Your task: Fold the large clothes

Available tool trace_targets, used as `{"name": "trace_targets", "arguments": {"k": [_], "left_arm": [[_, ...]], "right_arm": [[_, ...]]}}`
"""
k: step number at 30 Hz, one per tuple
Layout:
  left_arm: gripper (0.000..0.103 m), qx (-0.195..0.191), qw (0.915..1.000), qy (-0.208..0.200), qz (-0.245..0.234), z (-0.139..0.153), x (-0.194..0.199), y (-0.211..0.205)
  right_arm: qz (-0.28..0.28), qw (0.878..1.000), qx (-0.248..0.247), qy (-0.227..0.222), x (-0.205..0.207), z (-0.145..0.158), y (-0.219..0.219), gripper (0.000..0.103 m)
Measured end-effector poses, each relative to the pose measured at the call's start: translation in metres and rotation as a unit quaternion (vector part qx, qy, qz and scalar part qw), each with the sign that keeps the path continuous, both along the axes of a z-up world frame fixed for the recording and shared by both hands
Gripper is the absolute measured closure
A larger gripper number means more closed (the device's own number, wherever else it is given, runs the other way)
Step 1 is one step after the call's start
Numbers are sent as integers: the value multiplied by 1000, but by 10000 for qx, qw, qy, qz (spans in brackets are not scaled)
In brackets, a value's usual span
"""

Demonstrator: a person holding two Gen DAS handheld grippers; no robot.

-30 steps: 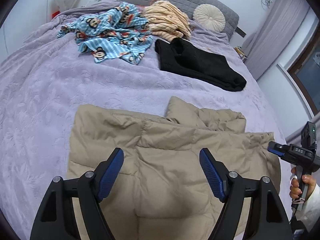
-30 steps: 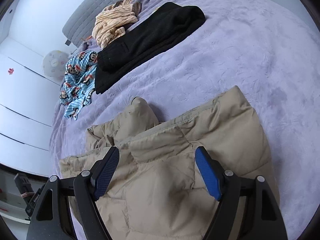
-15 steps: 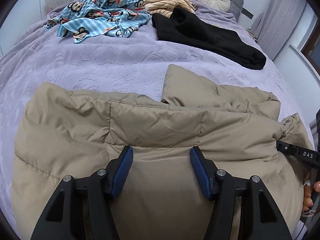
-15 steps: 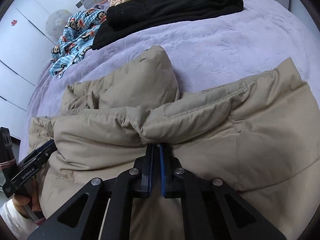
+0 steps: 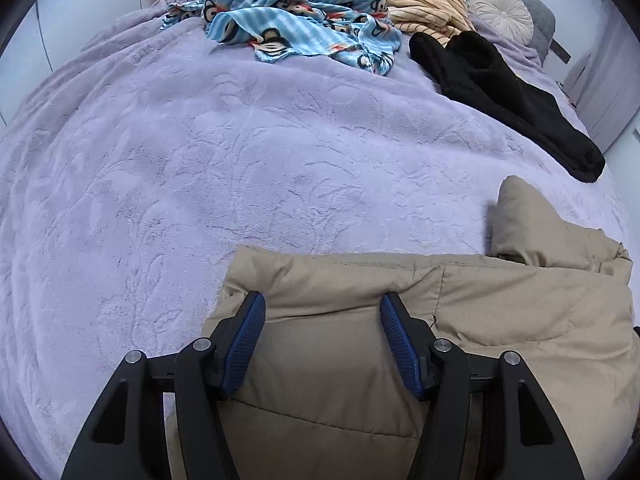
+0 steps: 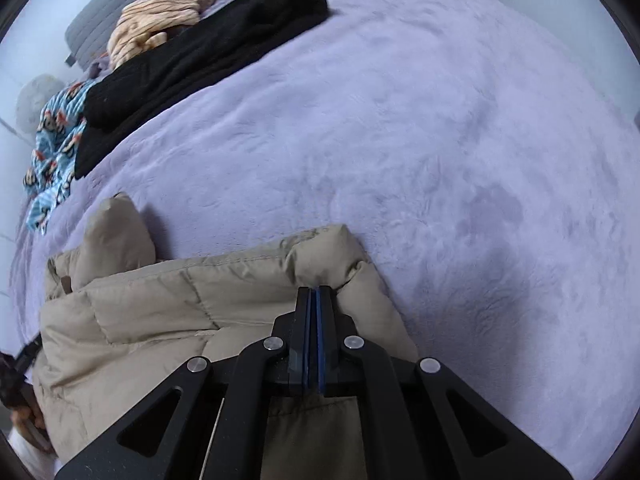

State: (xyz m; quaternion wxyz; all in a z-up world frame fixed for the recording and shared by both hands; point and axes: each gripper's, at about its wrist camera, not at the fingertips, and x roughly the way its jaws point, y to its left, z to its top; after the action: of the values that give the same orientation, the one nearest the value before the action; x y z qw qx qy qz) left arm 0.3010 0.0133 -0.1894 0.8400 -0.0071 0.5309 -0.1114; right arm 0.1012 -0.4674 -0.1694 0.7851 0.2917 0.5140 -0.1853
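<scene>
Right gripper (image 6: 313,300): jaws are pinching the beige puffer jacket (image 6: 160,320) edge.
Left gripper (image 5: 322,320): jaws are standing open, straddling the hem.
Tip: left should be closing before lifting evenly.

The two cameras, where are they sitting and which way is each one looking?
Left wrist: sits on the left gripper, looking down at the tan jacket on the purple bed; its open fingers show.
Right wrist: sits on the right gripper, looking down; its fingers are shut on the jacket's edge, and a hand shows at the left.
Both see the jacket, black garment and monkey-print cloth.
</scene>
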Motion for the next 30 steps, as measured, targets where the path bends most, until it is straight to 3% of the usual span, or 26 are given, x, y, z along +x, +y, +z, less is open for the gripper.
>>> {"name": "trace_targets", "arguments": {"k": [5, 8, 15, 21, 23, 24, 25, 30], "left_arm": [[38, 174, 9998, 83, 46, -5, 5, -10], [38, 379, 9992, 73, 117, 9, -1, -10], [38, 764, 9970, 119, 94, 44, -31, 0], [38, 675, 9974, 178, 149, 66, -64, 10], [29, 677, 9972, 240, 211, 71, -74, 12], [9, 682, 9970, 254, 255, 73, -79, 14], [3, 686, 9970, 194, 299, 76, -84, 15], [3, 715, 9968, 235, 280, 84, -110, 18]], "right_arm": [[232, 9981, -504, 286, 20, -11, 12, 103], [253, 9970, -620, 393, 24, -5, 14, 103], [148, 9989, -444, 58, 3, 34, 29, 99], [131, 9995, -198, -192, -27, 58, 52, 99], [155, 9994, -149, -266, -38, 64, 61, 99], [171, 9993, -133, -289, -39, 66, 67, 99], [180, 9993, -113, -312, -46, 68, 72, 99], [93, 9993, 127, -344, -82, 71, 85, 99]]}}
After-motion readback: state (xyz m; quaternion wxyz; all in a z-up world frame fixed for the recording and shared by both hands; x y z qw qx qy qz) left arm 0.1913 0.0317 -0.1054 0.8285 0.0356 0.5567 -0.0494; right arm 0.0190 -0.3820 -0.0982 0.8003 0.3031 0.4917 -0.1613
